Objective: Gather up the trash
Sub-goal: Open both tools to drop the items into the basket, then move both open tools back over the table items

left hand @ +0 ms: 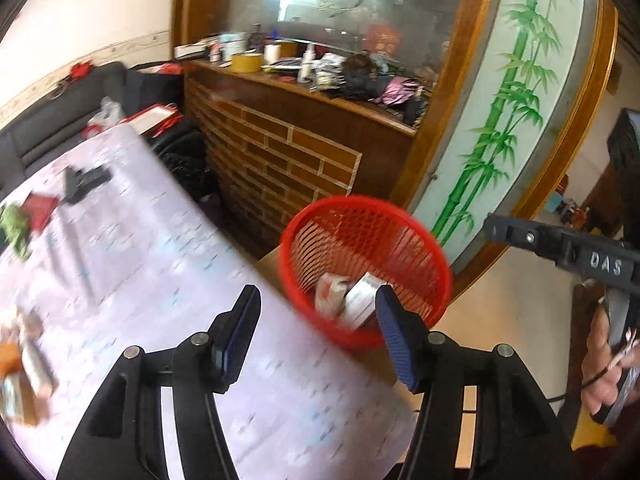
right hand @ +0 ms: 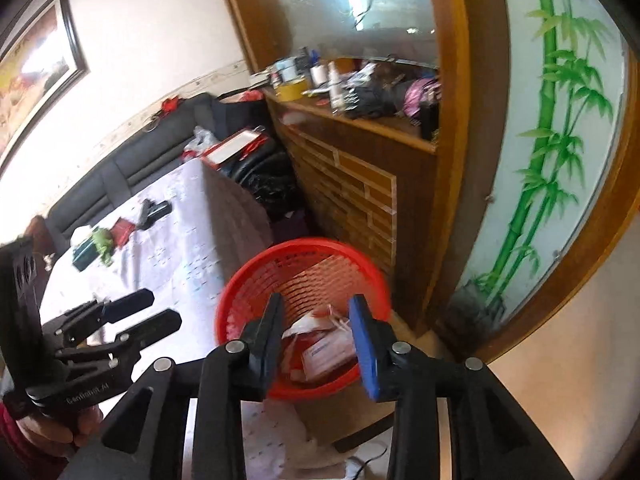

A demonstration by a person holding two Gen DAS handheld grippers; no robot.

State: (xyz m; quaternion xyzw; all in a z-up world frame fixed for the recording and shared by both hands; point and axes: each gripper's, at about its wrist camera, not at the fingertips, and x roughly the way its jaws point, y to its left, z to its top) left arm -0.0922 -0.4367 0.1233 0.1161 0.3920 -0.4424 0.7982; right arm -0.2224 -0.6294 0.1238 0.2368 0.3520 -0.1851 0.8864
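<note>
Nearest, the left gripper and right gripper both gape, empty, above the red basket just off the table's corner; crumpled wrappers lie inside it.

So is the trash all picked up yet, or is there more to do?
Partly. Some is done: the red basket already holds white and red wrappers. Nothing is in hand: the left gripper and right gripper are both open and empty above the basket. Still left on the table: a green crumpled thing, a red packet and some blurry boxes near the edge.
</note>
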